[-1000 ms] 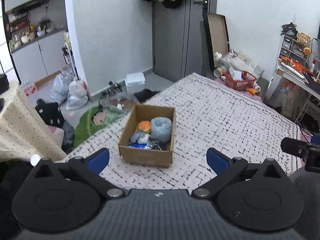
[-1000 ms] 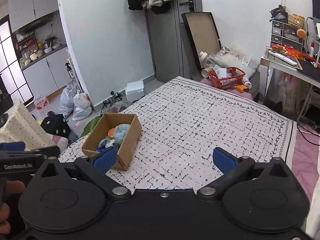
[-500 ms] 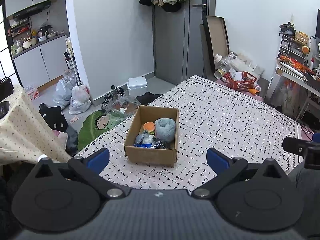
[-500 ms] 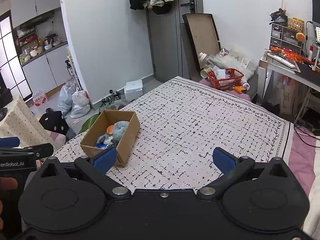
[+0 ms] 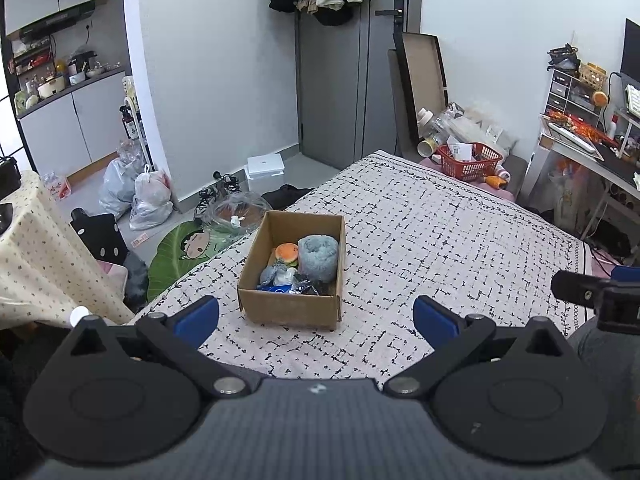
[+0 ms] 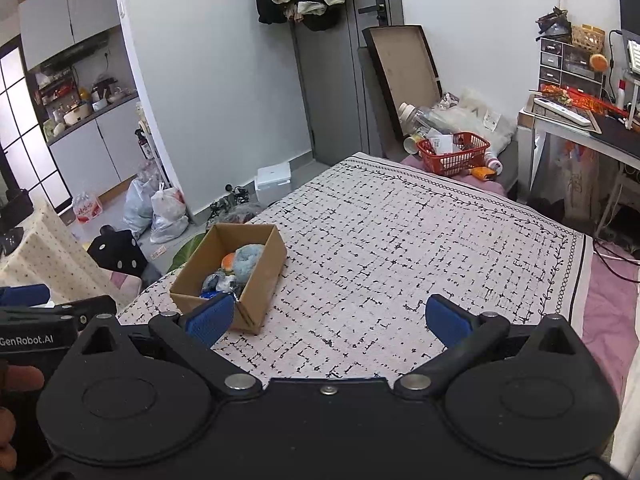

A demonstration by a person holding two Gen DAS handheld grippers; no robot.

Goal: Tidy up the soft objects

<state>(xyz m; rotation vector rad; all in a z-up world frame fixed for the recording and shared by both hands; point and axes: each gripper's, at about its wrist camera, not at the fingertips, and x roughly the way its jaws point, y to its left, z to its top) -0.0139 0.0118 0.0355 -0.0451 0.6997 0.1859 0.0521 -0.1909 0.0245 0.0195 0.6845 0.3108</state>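
Cardboard forms the open box [image 5: 292,280] that sits on the patterned bedspread [image 5: 440,240], near the bed's left edge. Inside it lie the soft things: a grey-blue fluffy roll [image 5: 319,252] against the right wall, an orange round plush [image 5: 285,253] beside it, and a heap of small grey, blue and dark pieces [image 5: 288,282] toward the near wall. In the right wrist view the same box [image 6: 256,280] appears at the left, with the fluffy roll [image 6: 249,259] showing over its rim.

Closer to the cameras, the left gripper [image 5: 316,316] hangs above the bedspread just short of the box, its blue pads spread wide with nothing between them. The right gripper [image 6: 328,318] is likewise spread wide and empty over bare bedspread; its left pad overlaps the box's near corner in view, though contact cannot be judged.

A red basket [image 5: 470,162] stands at the bed's far corner.
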